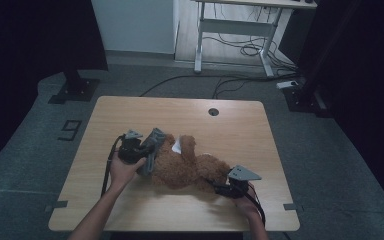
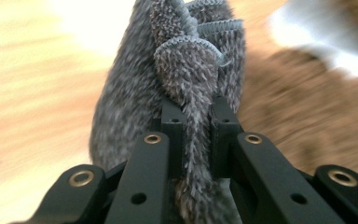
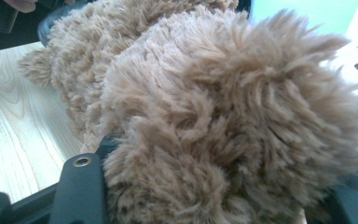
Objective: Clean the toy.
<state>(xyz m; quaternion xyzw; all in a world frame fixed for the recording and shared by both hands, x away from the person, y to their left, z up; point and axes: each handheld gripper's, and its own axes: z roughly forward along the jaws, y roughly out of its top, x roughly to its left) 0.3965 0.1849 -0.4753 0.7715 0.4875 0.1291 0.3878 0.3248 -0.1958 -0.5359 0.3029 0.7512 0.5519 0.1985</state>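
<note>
I am holding my left gripper [image 1: 147,150] clamped on a grey fuzzy cloth [image 1: 152,145], its jaws pressing together on a fold of the fabric; in the left gripper view the grey cloth [image 2: 186,84] is rising up between the two black jaws, bunched into ridged folds above them. My left hand [image 1: 122,167] is gripping the tool from the near side, with its cable trailing back toward the near edge of the tabletop [image 1: 130,110].

The brown teddy bear [image 1: 187,167] is lying on the tabletop around its middle, slightly toward the near edge, with the grey cloth touching its left side and a small white tag [image 1: 177,146] showing on its far side.

My right gripper [image 1: 219,186] is closing on the bear's right end, and in the right gripper view the shaggy brown fur [image 3: 223,116] is bulging between the jaws, which are standing part way apart and pressing into the plush. My right hand [image 1: 245,202] is sitting near the near right part of the tabletop, close to its near edge.
</note>
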